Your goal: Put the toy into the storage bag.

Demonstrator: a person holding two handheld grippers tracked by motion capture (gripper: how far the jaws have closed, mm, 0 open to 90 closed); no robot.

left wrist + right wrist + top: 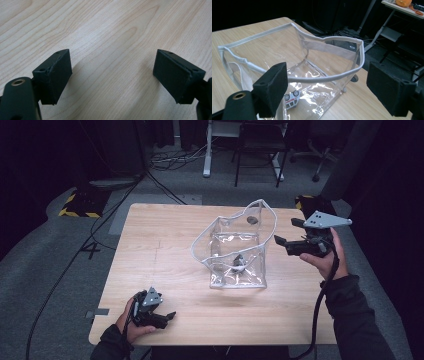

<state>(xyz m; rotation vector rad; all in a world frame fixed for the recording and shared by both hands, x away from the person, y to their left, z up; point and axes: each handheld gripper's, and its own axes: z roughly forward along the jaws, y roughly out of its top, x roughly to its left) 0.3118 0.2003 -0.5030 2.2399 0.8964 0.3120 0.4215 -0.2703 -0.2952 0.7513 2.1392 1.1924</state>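
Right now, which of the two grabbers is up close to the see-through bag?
The right gripper, held beside the clear bag with its open jaws facing the white rim. The left gripper rests far off near the table's front edge.

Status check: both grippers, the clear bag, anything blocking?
Left hand-held gripper open, low over table. Right hand-held gripper open beside clear bag. Toy car inside bag. Nothing blocking.
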